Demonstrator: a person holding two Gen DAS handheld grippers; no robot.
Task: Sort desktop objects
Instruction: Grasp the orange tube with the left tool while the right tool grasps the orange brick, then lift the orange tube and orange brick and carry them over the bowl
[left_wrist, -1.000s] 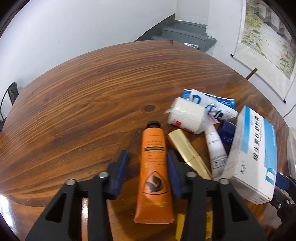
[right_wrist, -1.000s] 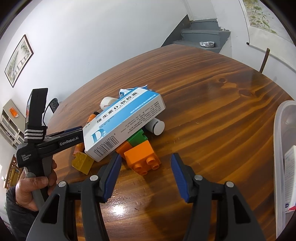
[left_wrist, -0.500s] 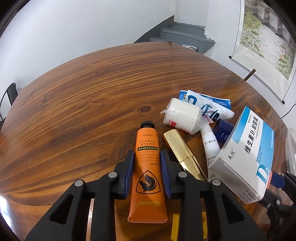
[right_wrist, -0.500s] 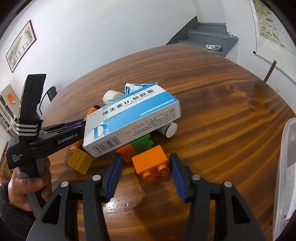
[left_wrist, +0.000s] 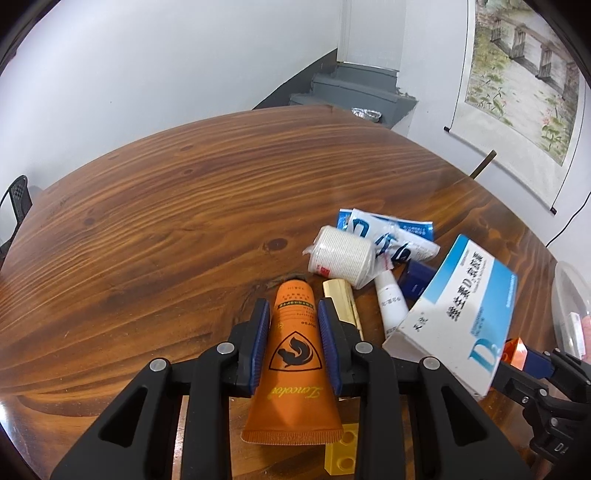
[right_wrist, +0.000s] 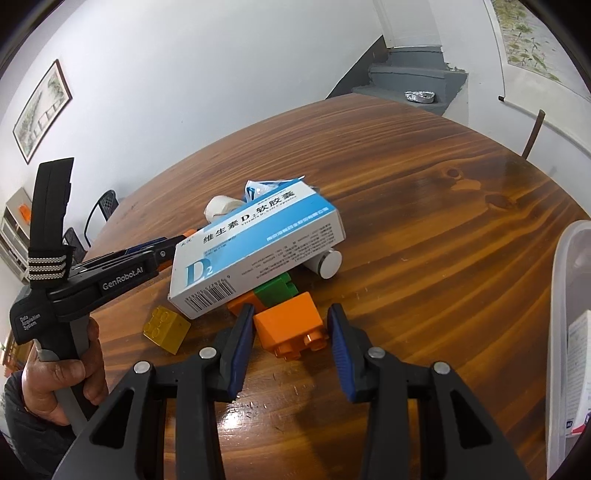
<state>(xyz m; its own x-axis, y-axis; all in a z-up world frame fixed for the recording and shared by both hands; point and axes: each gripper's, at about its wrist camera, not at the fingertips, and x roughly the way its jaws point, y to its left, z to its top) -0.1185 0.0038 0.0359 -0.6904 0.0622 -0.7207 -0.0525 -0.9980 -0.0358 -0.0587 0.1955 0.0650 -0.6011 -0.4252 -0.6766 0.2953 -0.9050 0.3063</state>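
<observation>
An orange hand-cream tube (left_wrist: 293, 354) lies lengthwise between the blue pads of my left gripper (left_wrist: 291, 308), which press on both its sides. Under the tube's crimped end sits a yellow brick (left_wrist: 343, 454). In the right wrist view an orange brick (right_wrist: 291, 325) lies on the wooden table (right_wrist: 424, 221) between the jaws of my right gripper (right_wrist: 291, 312). These jaws are closing; the left pad is at the brick's side and a thin gap shows at the right pad. A blue-and-white vitamin box (right_wrist: 255, 251) leans on the pile just behind.
Beside the tube lie a gold box (left_wrist: 341, 302), a white bandage roll (left_wrist: 341, 256), a white bottle (left_wrist: 391, 302) and blue sachets (left_wrist: 399, 232). A green brick (right_wrist: 277, 291) sits under the vitamin box. A clear plastic bin (right_wrist: 569, 295) stands at the right. A hand (right_wrist: 62, 376) holds the left tool.
The left jaws have shut onto the orange tube. The right jaws have narrowed around the orange brick, which now lies deeper between them.
</observation>
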